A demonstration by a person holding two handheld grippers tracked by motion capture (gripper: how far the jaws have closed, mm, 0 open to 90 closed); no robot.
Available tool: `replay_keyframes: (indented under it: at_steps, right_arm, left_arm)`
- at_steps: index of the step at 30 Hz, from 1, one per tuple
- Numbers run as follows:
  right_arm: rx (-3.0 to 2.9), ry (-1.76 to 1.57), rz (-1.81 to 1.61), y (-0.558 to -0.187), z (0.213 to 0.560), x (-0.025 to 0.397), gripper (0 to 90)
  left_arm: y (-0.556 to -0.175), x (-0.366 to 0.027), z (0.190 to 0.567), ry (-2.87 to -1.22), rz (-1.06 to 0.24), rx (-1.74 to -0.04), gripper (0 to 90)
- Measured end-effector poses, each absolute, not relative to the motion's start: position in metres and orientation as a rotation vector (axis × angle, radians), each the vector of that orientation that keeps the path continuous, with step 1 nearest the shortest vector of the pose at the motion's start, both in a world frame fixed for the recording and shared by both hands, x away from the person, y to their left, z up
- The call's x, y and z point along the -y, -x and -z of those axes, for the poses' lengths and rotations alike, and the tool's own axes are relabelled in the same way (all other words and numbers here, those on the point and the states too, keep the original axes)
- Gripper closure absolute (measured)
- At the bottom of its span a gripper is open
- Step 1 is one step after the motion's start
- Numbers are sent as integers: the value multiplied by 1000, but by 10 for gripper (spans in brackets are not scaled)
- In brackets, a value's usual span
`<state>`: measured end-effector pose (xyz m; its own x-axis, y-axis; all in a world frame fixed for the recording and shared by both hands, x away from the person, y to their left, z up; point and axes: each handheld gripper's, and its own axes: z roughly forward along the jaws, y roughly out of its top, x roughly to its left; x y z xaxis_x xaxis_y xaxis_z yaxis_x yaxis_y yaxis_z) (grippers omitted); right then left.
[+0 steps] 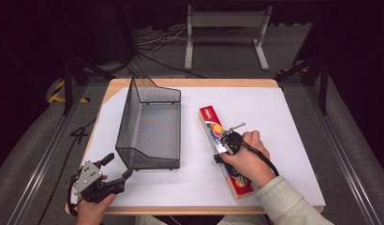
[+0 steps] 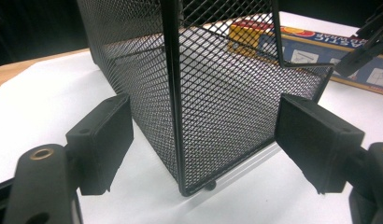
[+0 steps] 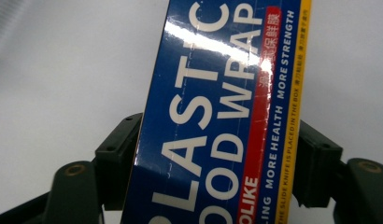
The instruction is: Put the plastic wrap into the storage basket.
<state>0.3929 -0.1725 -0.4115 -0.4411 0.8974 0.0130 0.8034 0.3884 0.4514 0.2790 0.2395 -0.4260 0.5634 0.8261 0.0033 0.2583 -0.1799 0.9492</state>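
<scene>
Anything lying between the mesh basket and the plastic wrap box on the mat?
Nothing: in the high view, the stretch between the mesh basket and the plastic wrap box is bare white mat. The right gripper sits over the box.

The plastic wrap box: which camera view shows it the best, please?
The high view shows the plastic wrap box best: it lies whole on the white mat, right of the mesh basket, with the right gripper over its middle. The right gripper view gives only a close-up of its printed face between the jaws. The left gripper view shows one end beyond the basket.
</scene>
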Motion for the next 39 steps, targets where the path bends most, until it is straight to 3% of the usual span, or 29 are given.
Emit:
replay_keyframes:
  at_steps: [6,19,39]
  right_arm:
    - [-2358,-1587,-542,-390,408,169,378]
    - [-2328,-1685,-570,-392,399,172,405]
    - [-2300,-1630,-687,-395,343,161,408]
  left_arm:
    - [-279,-241,426,-1708,-655,-916,205]
    - [-279,-241,425,-1705,-657,-914,205]
    - [-278,-242,425,-1704,-661,-911,205]
